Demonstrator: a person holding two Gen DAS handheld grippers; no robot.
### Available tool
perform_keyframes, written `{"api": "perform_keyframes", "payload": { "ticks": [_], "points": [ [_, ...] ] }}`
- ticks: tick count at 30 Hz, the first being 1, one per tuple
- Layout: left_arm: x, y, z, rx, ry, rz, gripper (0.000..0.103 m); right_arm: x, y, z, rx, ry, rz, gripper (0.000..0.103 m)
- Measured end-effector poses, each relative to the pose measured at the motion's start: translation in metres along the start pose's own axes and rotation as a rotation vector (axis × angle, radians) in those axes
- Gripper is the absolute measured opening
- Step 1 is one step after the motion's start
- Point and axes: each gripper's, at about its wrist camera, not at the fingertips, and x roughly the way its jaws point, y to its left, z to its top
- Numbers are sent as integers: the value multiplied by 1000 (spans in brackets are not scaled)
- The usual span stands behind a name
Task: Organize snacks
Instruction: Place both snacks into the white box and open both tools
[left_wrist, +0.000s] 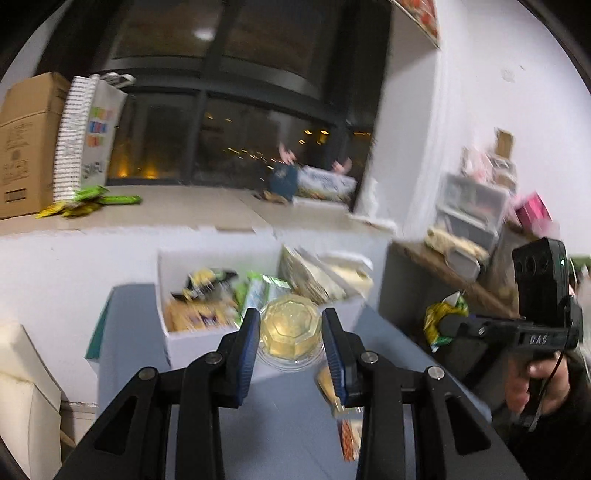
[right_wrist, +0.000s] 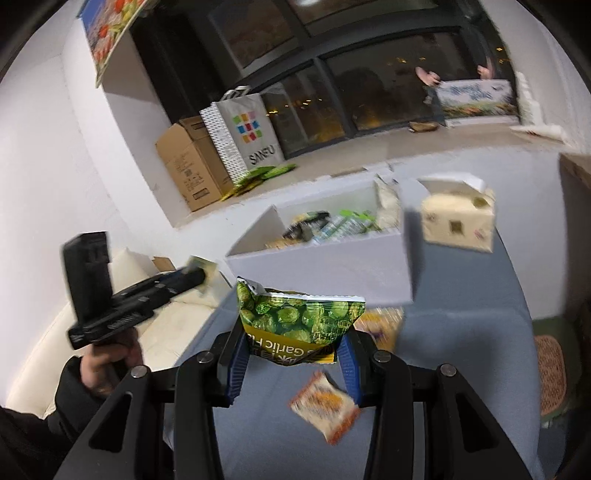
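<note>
My left gripper (left_wrist: 290, 328) is shut on a clear jelly cup (left_wrist: 290, 325) with yellow filling, held above the grey table (left_wrist: 288, 424) in front of the white snack box (left_wrist: 192, 341). My right gripper (right_wrist: 293, 343) is shut on a green pea snack bag (right_wrist: 299, 321), held above the table (right_wrist: 461, 350) before the same white box (right_wrist: 332, 266), which holds several packets. The right gripper with its bag (left_wrist: 441, 321) shows at the right of the left wrist view. An orange-white packet (right_wrist: 325, 410) lies on the table; another (left_wrist: 334, 391) lies under the left gripper.
A cream carton (right_wrist: 458, 221) stands right of the white box. On the window ledge are a cardboard box (right_wrist: 192, 170), a paper shopping bag (right_wrist: 247, 133) and green packets (right_wrist: 262, 175). A shelf with plastic drawers (left_wrist: 472, 210) is at the right. A cream sofa (right_wrist: 122, 332) is left.
</note>
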Motion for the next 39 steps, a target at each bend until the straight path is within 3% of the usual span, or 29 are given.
{"api": "perform_keyframes", "payload": {
  "ticks": [5, 8, 12, 18, 19, 21, 22, 23, 32, 39],
  "points": [
    [28, 22, 35, -45, -9, 31, 38, 36, 7, 53, -18, 3, 2, 47],
    [61, 35, 49, -55, 39, 70, 38, 63, 3, 81, -11, 18, -15, 47],
    [102, 46, 45, -57, 124, 108, 38, 111, -18, 106, 26, 87, -71, 47],
    [122, 52, 35, -38, 172, 152, 41, 150, -36, 113, 48, 155, -110, 47],
    [120, 53, 35, -45, 172, 163, 48, 153, -37, 113, 45, 163, -116, 47],
    [118, 56, 35, -61, 174, 182, 103, 158, -38, 113, 47, 184, -133, 51],
    [112, 57, 35, -74, 153, 180, 103, 157, -40, 113, 58, 182, -142, 74],
    [108, 57, 36, -78, 146, 174, 103, 155, -41, 113, 65, 170, -151, 103],
    [76, 30, 40, -14, 131, 142, 103, 119, -12, 113, -38, 107, -165, 103],
    [28, -5, 20, 28, 112, 104, 103, 72, 13, 89, -84, 66, -147, 103]
  ]
}}
